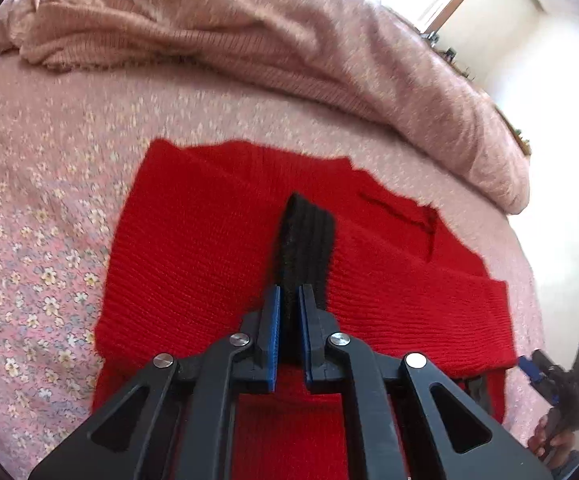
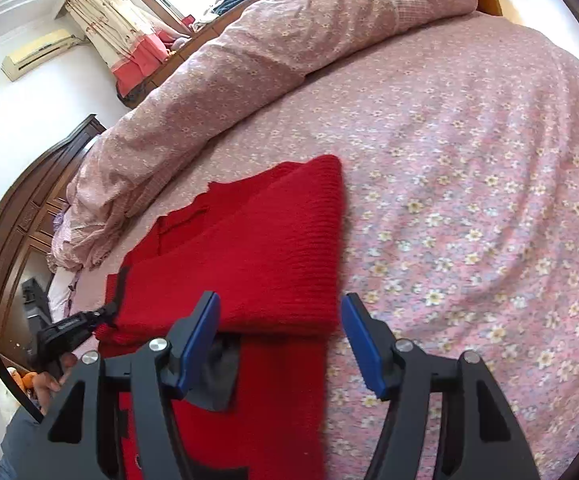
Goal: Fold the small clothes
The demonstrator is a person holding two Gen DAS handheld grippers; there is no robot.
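My left gripper clamps the black cuff over the red sweater; right gripper open, empty, above the sweater's fold on the bed.

One red knitted garment lies on one bed sheet printed with small flowers, and one black ribbed cuff belongs to it. There are two grippers: the left gripper and the right gripper. One rumpled pink duvet lies along the far side of the bed, and one air conditioner hangs on the wall.
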